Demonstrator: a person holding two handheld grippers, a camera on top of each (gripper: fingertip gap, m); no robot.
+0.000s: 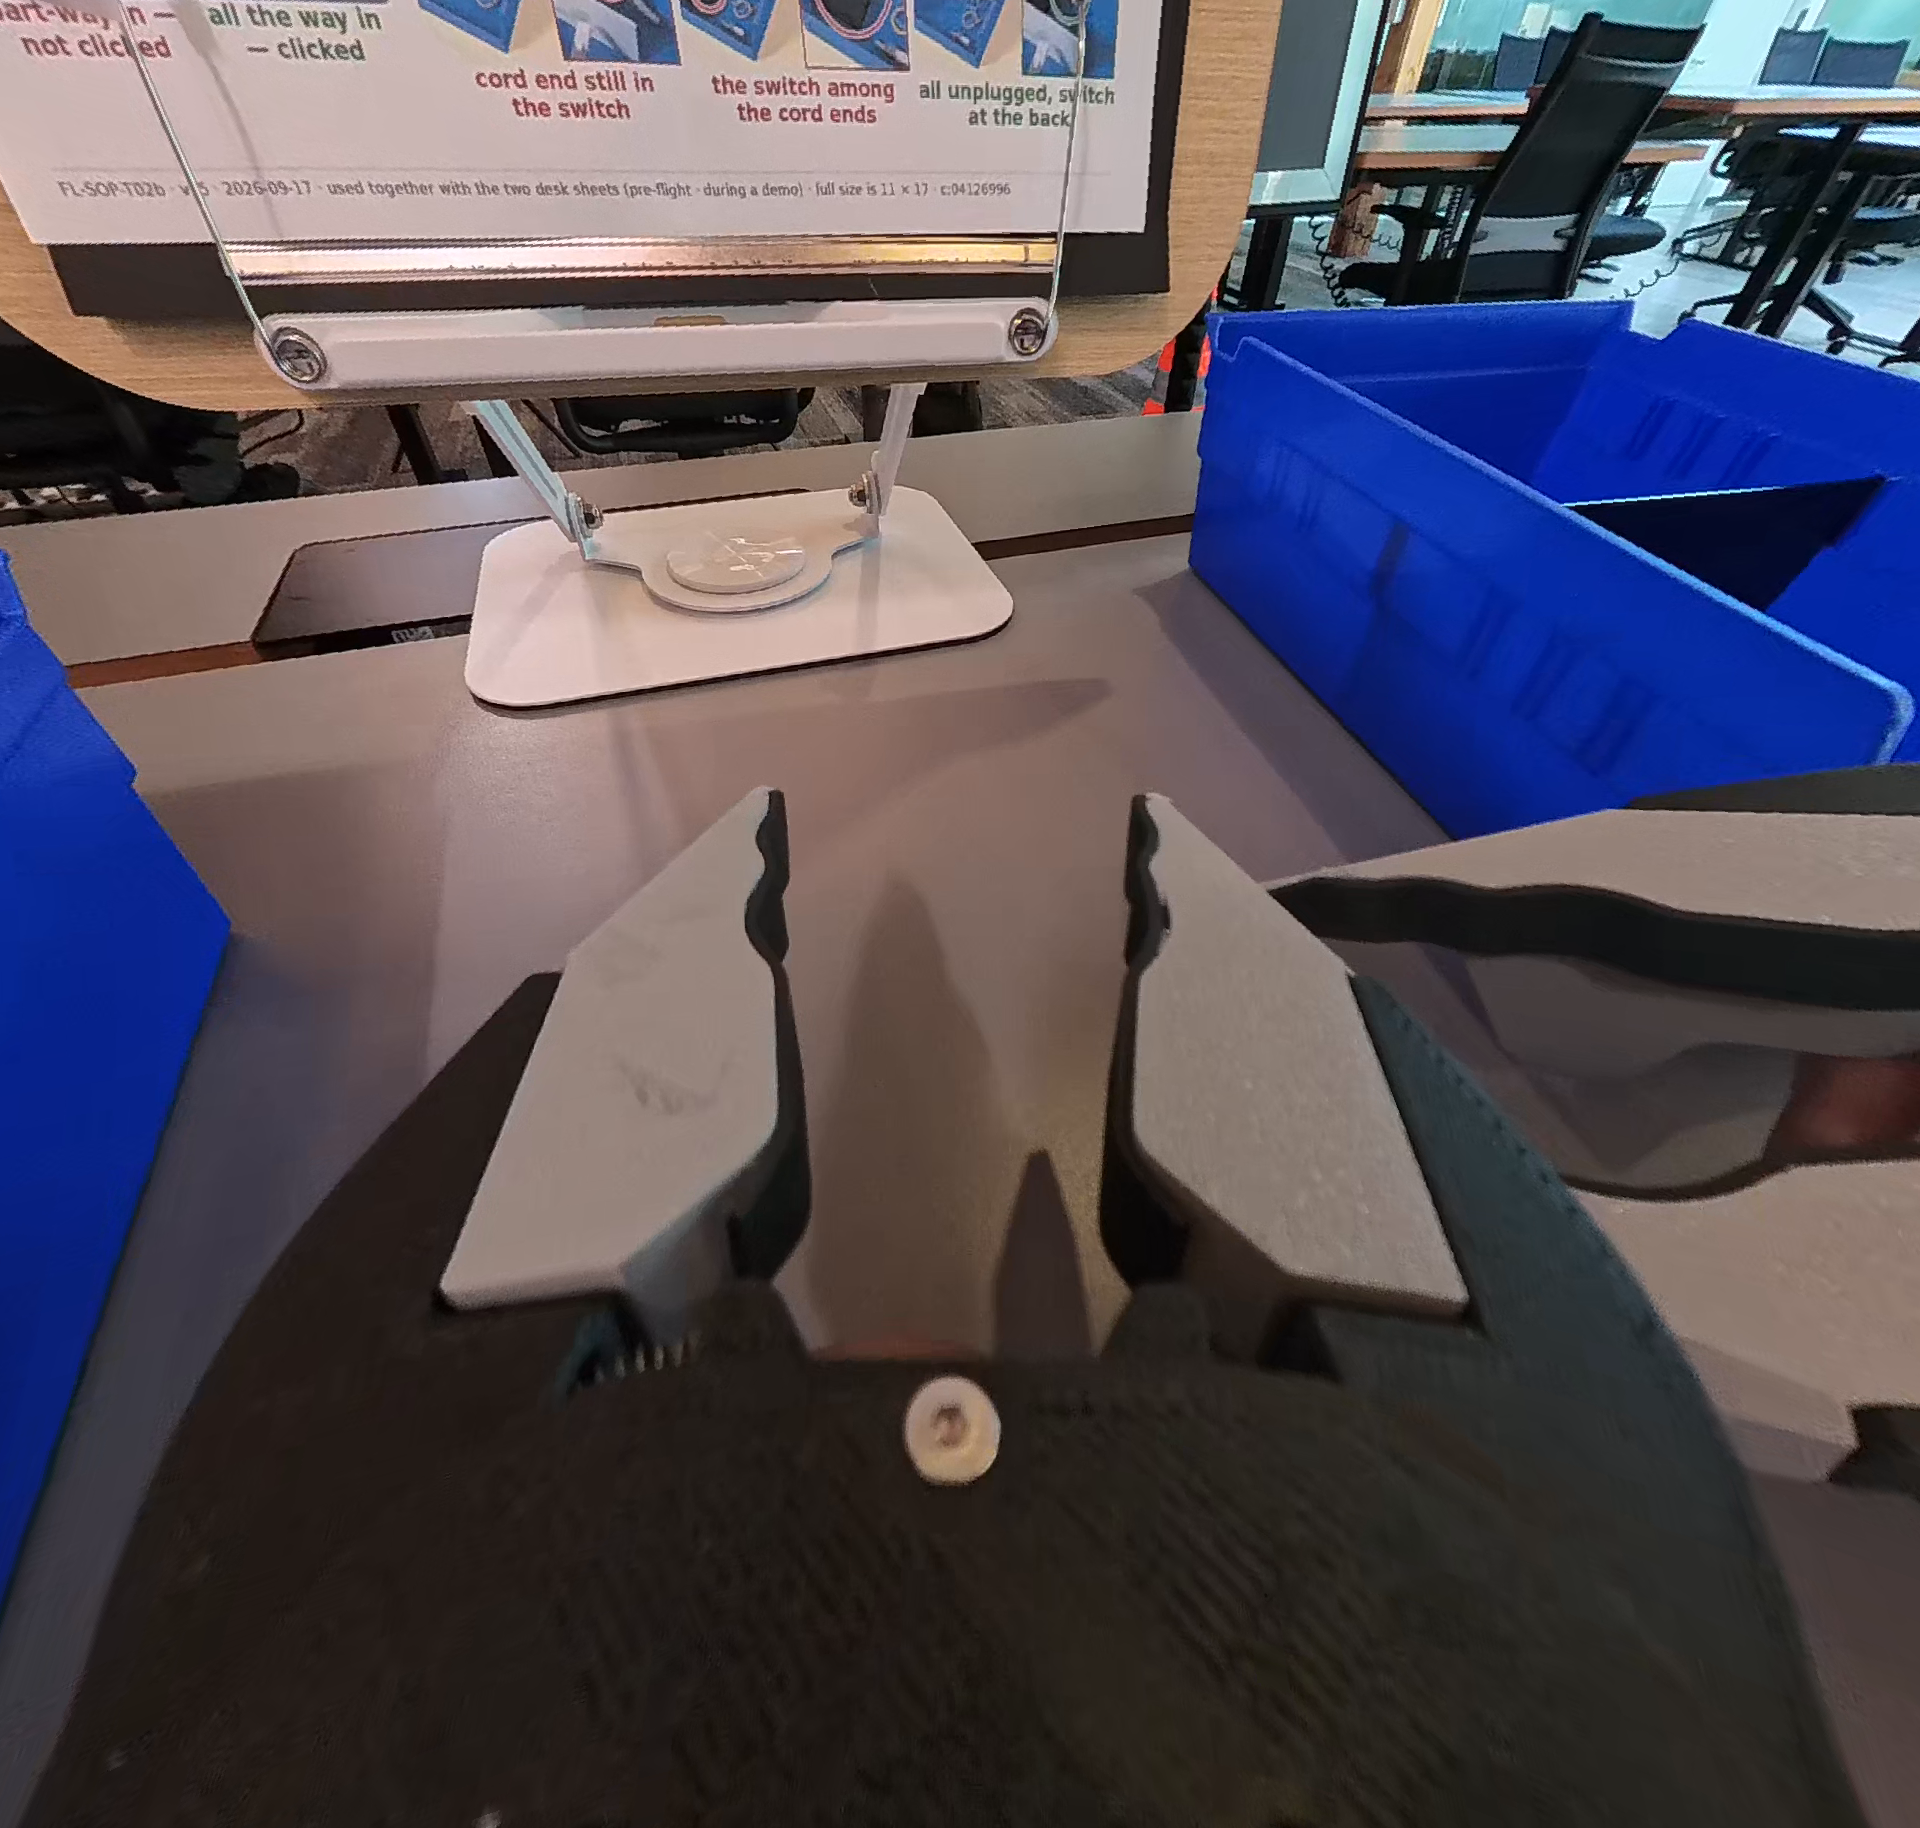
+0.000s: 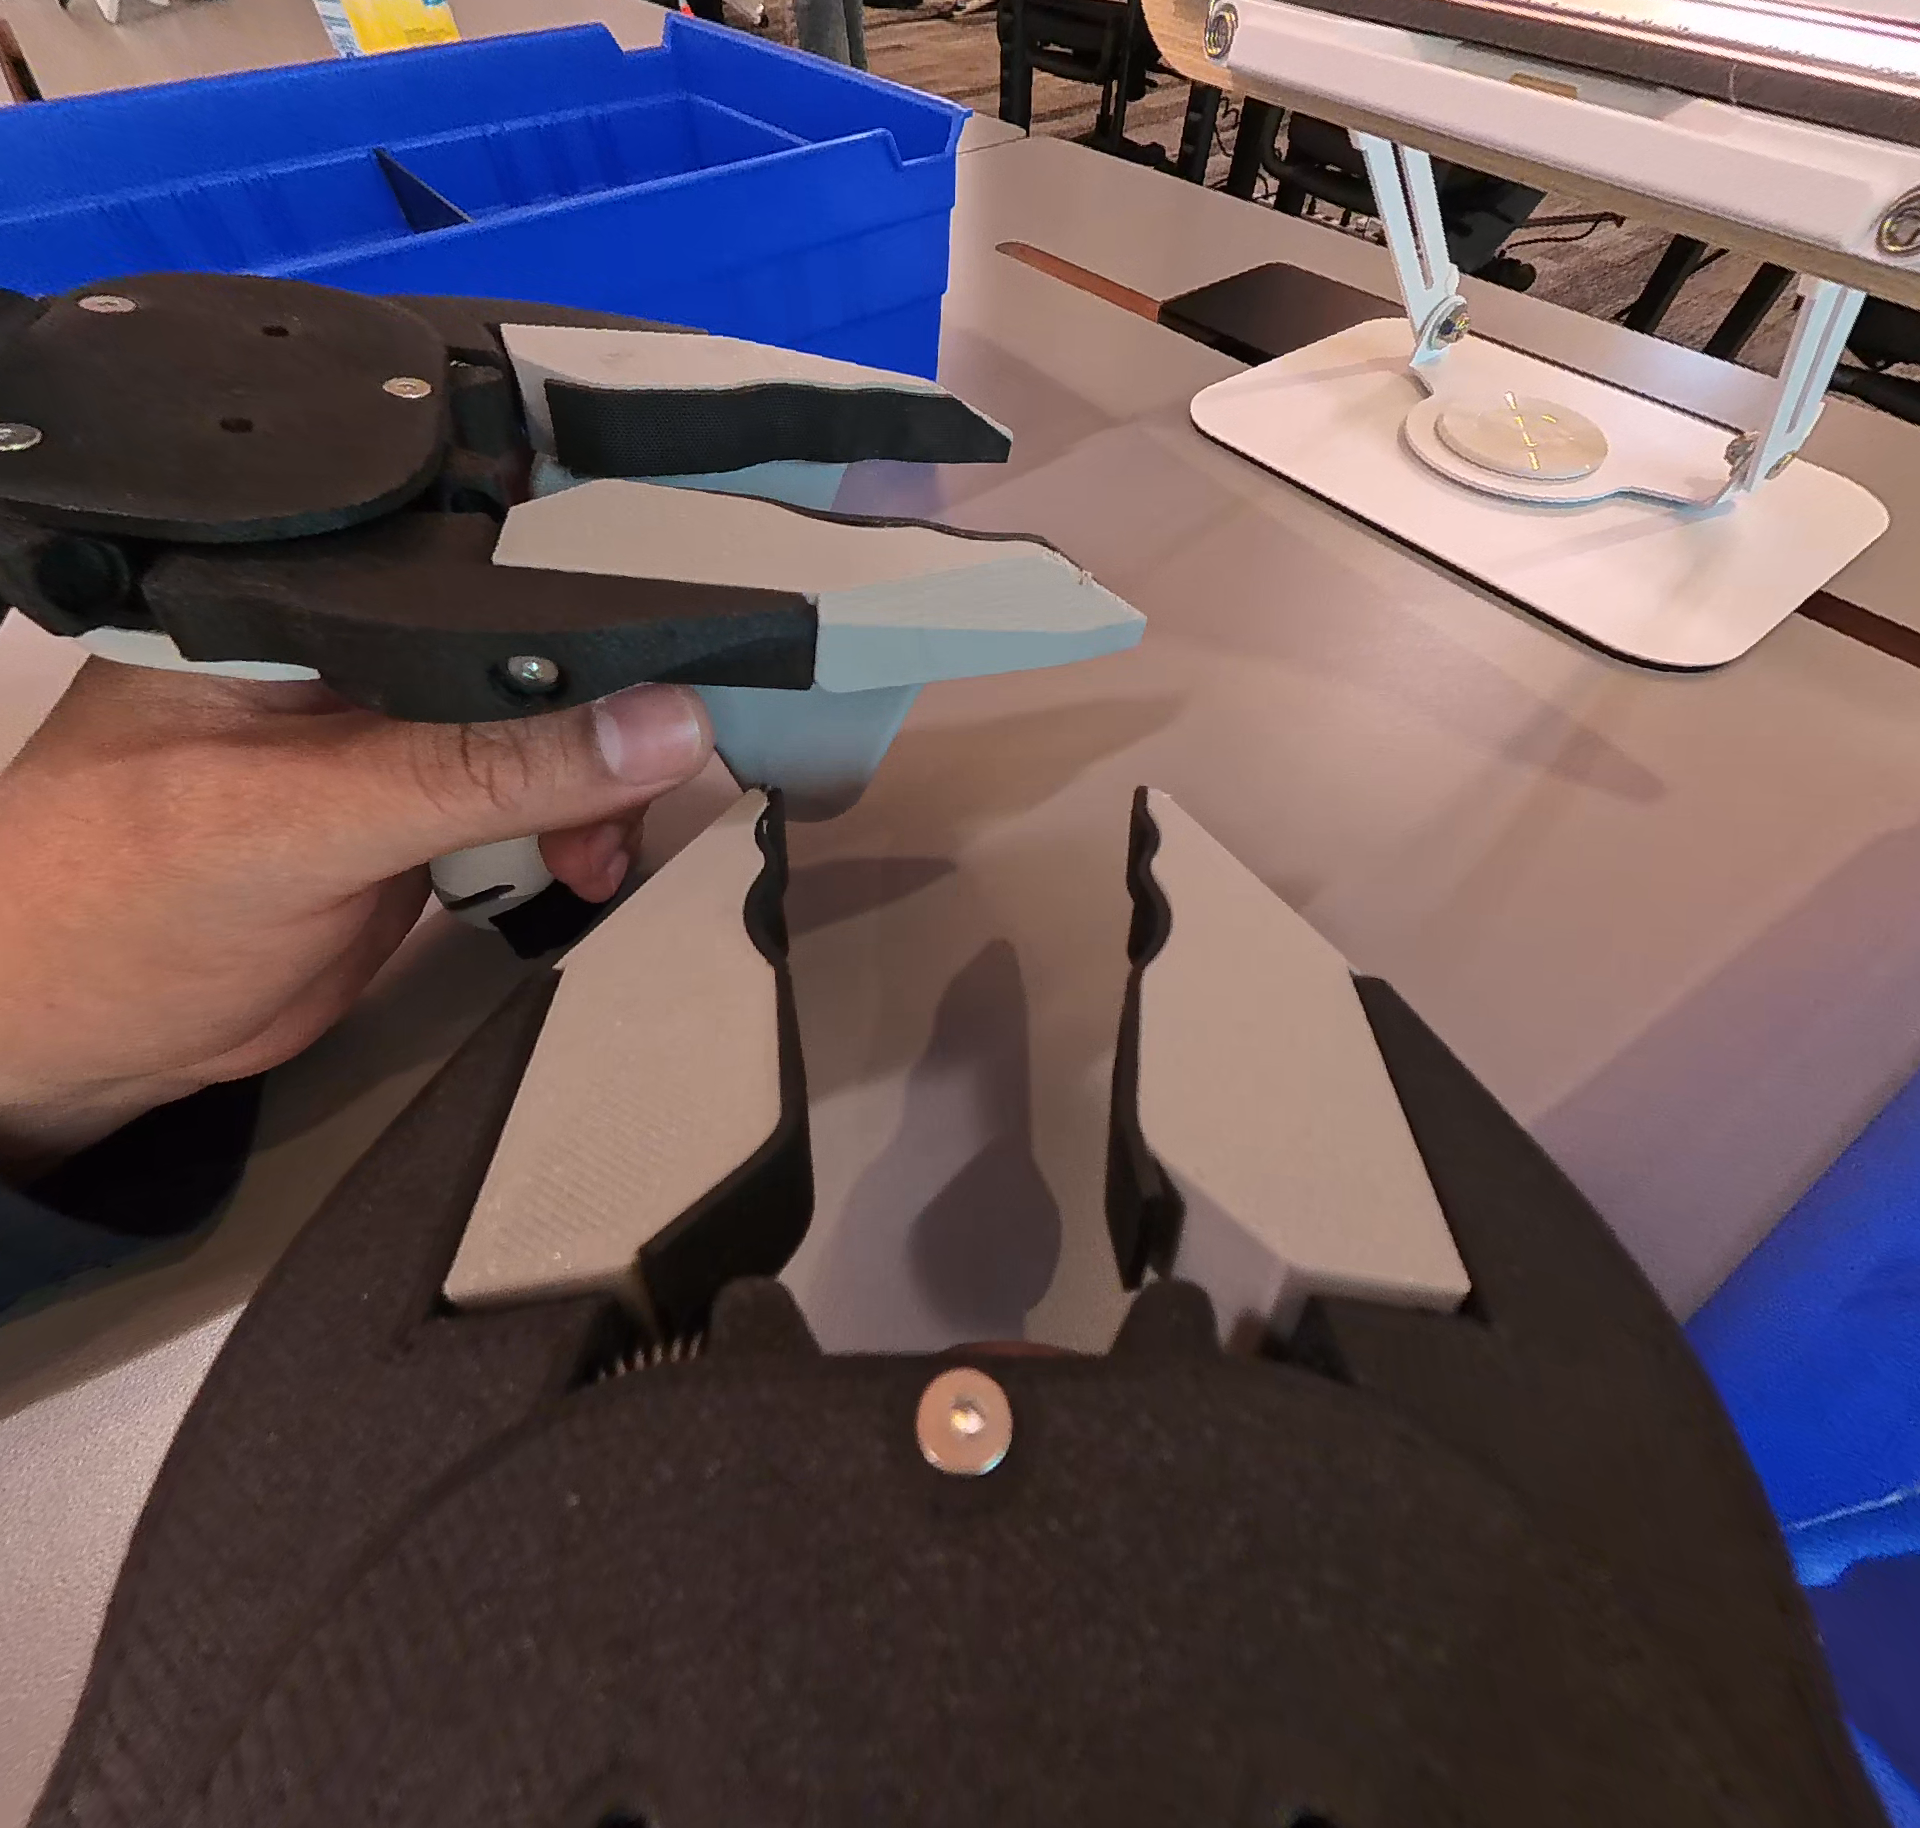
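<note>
My left gripper (image 1: 956,812) is open and empty, held low over the grey table (image 1: 1039,729). It points at the white base of a document stand (image 1: 727,625). My right gripper (image 2: 956,812) is also open and empty over the same table (image 2: 1403,895). The two grippers are close together and cross at an angle. The right gripper's fingers (image 1: 1662,859) reach in from the right edge of the left wrist view. The left gripper (image 2: 1070,531), held by a hand (image 2: 260,895), shows open just left of the right gripper's left fingertip.
A divided blue bin (image 1: 1507,594) stands right of the left gripper, and another blue bin (image 1: 62,895) is at its left, also seen in the right wrist view (image 2: 571,199). The stand (image 2: 1538,511) carries a board with a printed sheet (image 1: 623,64). Office chairs and desks stand behind.
</note>
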